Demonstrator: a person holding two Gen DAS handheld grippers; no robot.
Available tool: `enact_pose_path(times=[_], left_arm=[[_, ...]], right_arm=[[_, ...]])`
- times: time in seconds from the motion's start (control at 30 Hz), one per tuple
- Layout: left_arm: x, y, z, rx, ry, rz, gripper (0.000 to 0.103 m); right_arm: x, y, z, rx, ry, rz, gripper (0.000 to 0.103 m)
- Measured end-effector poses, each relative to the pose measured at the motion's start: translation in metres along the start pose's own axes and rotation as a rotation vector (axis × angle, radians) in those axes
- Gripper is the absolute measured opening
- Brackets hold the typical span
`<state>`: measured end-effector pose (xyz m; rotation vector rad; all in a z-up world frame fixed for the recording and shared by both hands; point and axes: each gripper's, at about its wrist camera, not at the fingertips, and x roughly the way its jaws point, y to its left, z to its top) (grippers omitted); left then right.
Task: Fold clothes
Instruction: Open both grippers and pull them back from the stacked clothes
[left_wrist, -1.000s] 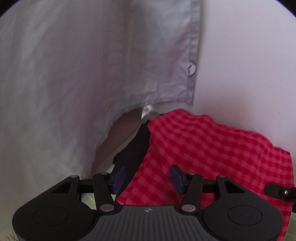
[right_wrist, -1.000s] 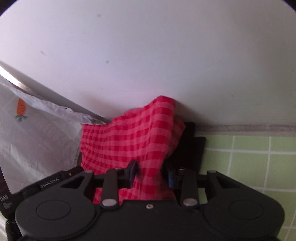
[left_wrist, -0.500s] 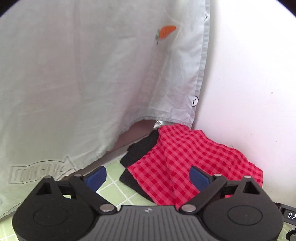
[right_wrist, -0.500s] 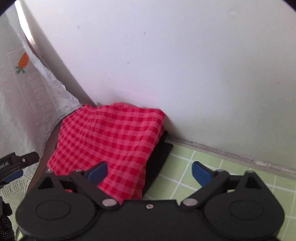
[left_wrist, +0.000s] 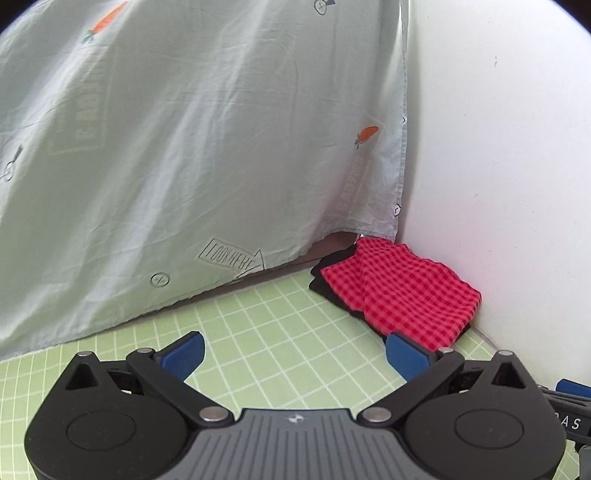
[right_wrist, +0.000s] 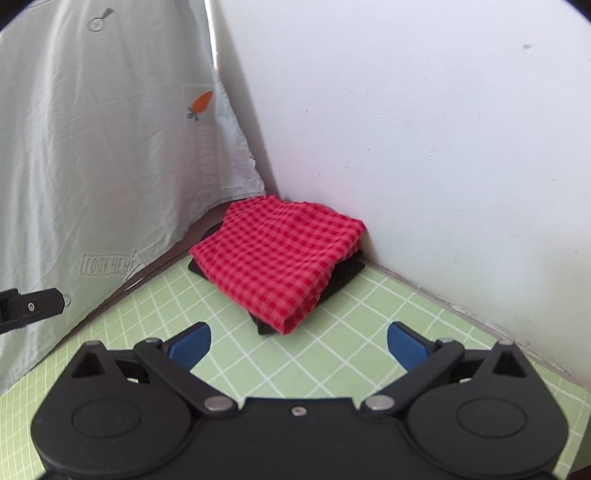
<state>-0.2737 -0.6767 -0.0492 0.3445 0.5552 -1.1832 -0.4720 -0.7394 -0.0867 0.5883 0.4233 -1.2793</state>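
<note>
Reading "LOOK HERE" inside an arrow, the pale hanging sheet (left_wrist: 184, 155) also carries three printed carrots. One folded red checked garment (right_wrist: 277, 254) lies on one black garment (right_wrist: 341, 278) in the wall corner of the green grid mat (right_wrist: 332, 350). Two grippers — left gripper (left_wrist: 293, 350) and right gripper (right_wrist: 297, 341) — both have jaws spread wide, holding nothing.

Right gripper (right_wrist: 297, 341) has released the red checked cloth (right_wrist: 280, 254); both grippers, fingers now spread, have drawn back from it.
</note>
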Motion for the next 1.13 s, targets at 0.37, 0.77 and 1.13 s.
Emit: enact_pose_path(times=[0.37,0.77,1.13], left_arm=[[-0.138,0.043,-0.094,-0.046,0.026,-0.007,0.103],[-0.228,0.062,-0.157,-0.032,0.014,0.038,0.103],[-0.253,0.063,-0.163,-0.052,-0.023,0.033,0.103]], right_arm=[[-0.126,0.02,-0.083,-0.147,-0.048,0.05,0.103],[-0.212,0.028,-0.144,-0.242,-0.062,0.089,0.103],[-0.238,0.027,-0.15,-0.267,-0.103,0.096,0.103]])
